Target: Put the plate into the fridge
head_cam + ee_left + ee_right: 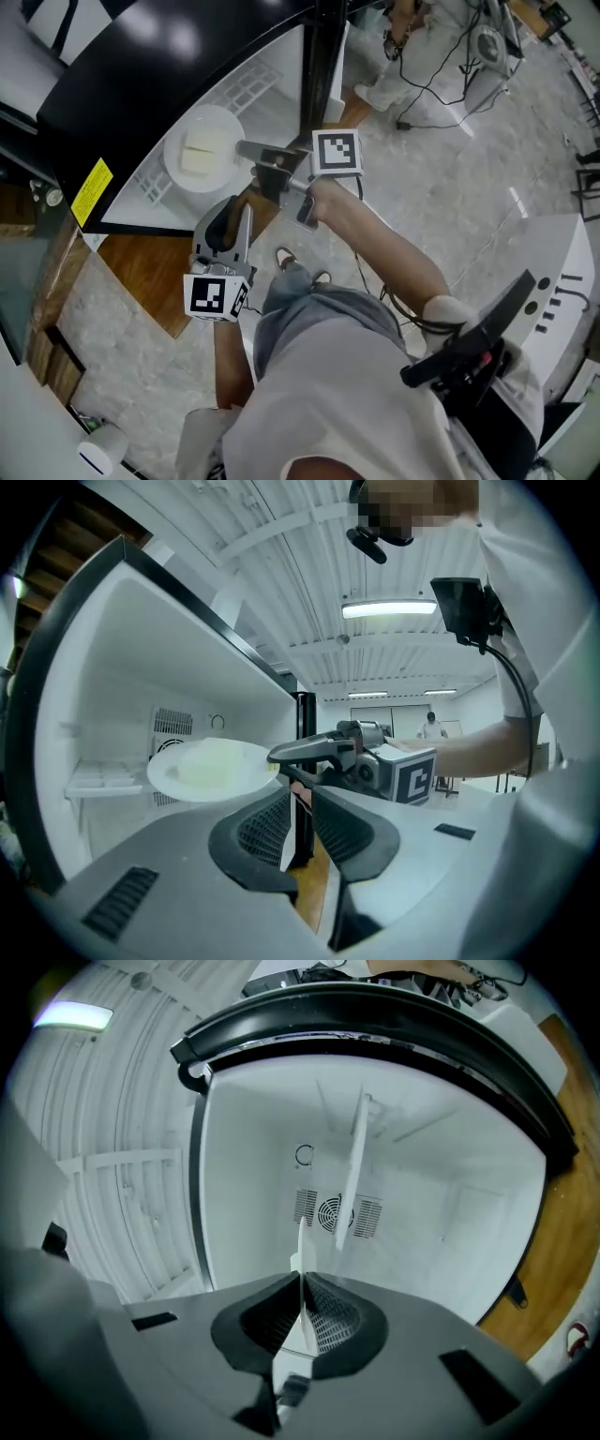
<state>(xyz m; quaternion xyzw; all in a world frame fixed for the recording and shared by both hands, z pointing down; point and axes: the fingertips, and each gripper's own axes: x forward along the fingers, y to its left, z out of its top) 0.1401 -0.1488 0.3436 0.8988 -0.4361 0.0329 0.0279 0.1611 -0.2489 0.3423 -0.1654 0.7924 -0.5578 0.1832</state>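
While in right gripper (246, 150), plate (204, 150) (rim-held)

Round white plate (202, 150) — level, held by its rim — inside open white-lined fridge (265, 82)

Lab or test hall, not a home kitchen. The open fridge (272, 75) sits on a polished stone floor (469, 187), with a wood inlay (141, 272) at the fridge's foot. Loose cables (441, 80) trail over the floor off to one side of the fridge. Above the fridge is a ribbed white industrial ceiling (309, 574) with strip lights (388, 608). Past the fridge there's a big open room, with a person (431, 726) far back.
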